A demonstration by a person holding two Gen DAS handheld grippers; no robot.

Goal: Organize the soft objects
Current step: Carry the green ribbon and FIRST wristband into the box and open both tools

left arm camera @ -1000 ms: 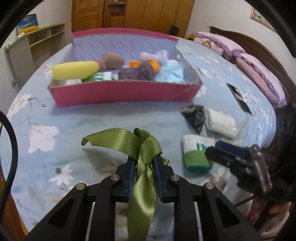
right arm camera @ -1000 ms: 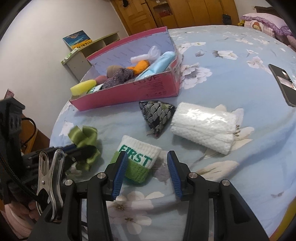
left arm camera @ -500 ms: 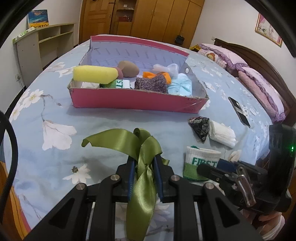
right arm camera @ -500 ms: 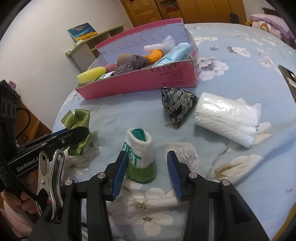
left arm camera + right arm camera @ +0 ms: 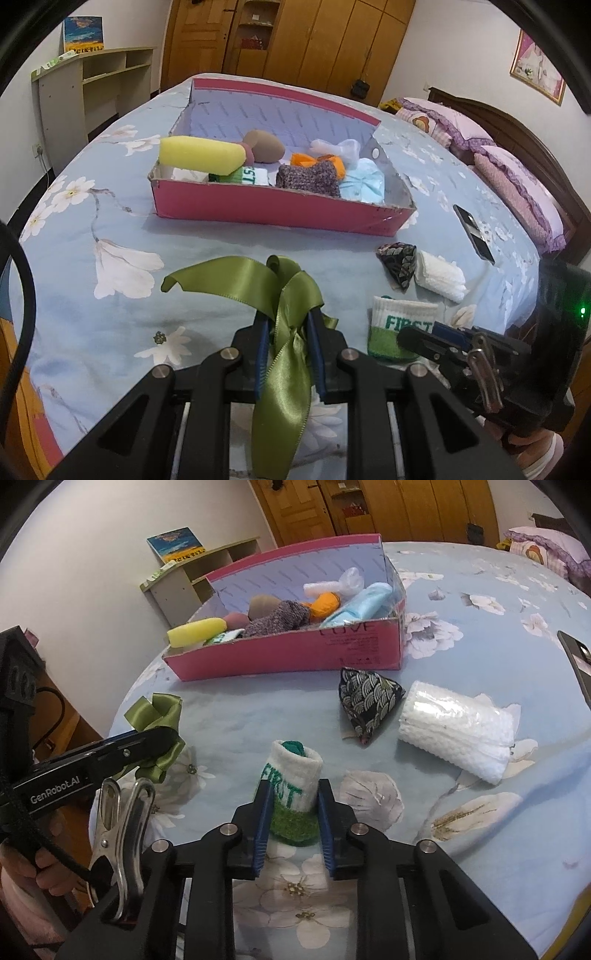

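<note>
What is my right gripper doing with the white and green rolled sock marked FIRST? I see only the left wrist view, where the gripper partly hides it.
Observer: The right gripper is shut on the white and green rolled sock; both blue pads press its sides.
Operator: Does the sock stand or lie?
Observer: It stands upright, with a dark green core showing at its top.

Black hand-held gripper, blue pads, silver screws, "GenRobot.AI" lettering.
</note>
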